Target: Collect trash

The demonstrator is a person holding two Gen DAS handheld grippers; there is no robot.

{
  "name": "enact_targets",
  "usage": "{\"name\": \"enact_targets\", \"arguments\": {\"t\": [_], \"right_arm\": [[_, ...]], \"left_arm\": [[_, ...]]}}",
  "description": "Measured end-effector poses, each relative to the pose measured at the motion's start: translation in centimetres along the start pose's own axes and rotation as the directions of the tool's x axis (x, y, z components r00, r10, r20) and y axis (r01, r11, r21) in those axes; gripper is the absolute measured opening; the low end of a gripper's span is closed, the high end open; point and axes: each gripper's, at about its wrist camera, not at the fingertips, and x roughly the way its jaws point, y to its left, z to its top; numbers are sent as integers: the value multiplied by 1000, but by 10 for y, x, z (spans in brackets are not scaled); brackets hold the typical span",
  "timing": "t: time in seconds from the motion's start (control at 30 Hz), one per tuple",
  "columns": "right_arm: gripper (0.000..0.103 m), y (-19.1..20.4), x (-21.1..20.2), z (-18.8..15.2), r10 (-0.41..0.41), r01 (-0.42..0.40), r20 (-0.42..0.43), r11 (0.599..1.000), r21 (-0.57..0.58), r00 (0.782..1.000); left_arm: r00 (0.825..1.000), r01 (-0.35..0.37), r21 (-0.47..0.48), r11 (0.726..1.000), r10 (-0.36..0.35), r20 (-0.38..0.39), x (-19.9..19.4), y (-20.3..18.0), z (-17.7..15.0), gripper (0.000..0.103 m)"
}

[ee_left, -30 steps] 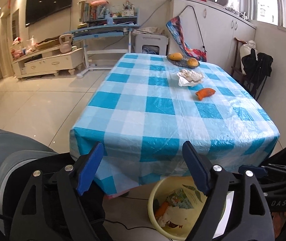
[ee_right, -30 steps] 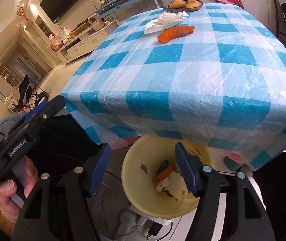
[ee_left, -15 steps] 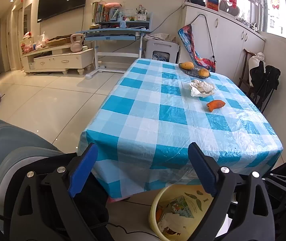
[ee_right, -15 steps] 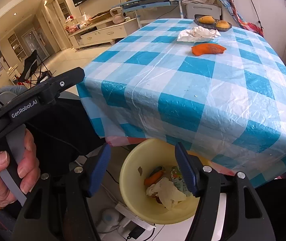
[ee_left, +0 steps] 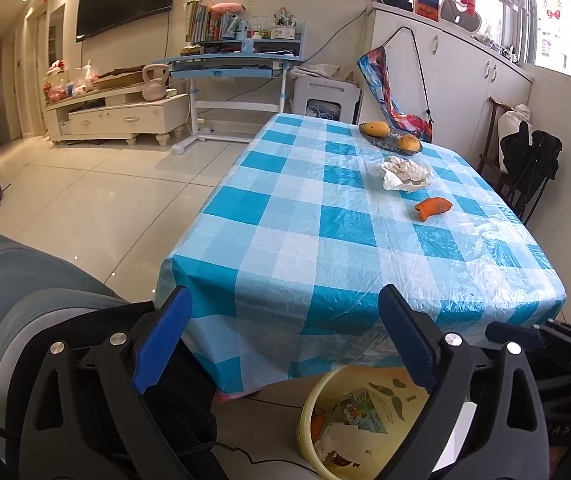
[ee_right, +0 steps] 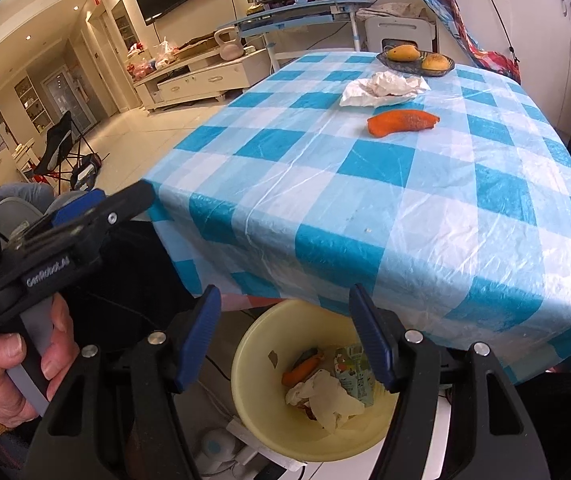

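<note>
A yellow bin (ee_right: 277, 412) stands on the floor at the table's near edge and holds a tissue, an orange peel and a carton; it also shows in the left wrist view (ee_left: 313, 420). On the blue-checked tablecloth (ee_right: 385, 208) lie an orange peel (ee_right: 403, 122) and a crumpled white tissue (ee_right: 381, 88), also in the left wrist view as the peel (ee_left: 432, 208) and the tissue (ee_left: 405, 174). My right gripper (ee_right: 285, 334) is open and empty above the bin. My left gripper (ee_left: 283, 336) is open and empty, held before the table's near edge.
A dark dish with two fruits (ee_right: 415, 60) sits at the table's far end. A black chair with clothes (ee_left: 529, 160) stands right of the table. A TV cabinet (ee_left: 117, 116) and a blue desk (ee_left: 237, 64) line the far wall. Cables and a power strip (ee_right: 225, 448) lie by the bin.
Both grippers have risen and tilted up, so more of the room and table top shows. The bin sits lower in both views. Both stay open and empty.
</note>
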Motion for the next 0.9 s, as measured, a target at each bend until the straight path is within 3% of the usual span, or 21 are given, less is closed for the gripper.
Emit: {"name": "enact_targets", "arguments": {"t": [0.23,0.43,0.57,0.73,0.9], "right_arm": [[64,-36,5,60,-63,63,59,998,6,996],[64,-91,34,114,-137,127,78,984,125,988],[55,-115,57,127,-153,141,47,971,193,987],[55,-102,71,124,-118,114,16,980,164,993],[55,-67,75,113,-15,17,-23,997,75,1000]], "left_arm": [[1000,13,-5,1000,-13,-16,5,-1,-1,91],[999,15,-32,999,-16,-33,12,3,1,91],[999,13,-44,999,-15,-45,16,5,2,91],[998,12,-56,998,-16,-68,23,6,2,91],[996,15,-56,998,-20,-83,29,4,2,91]]}}
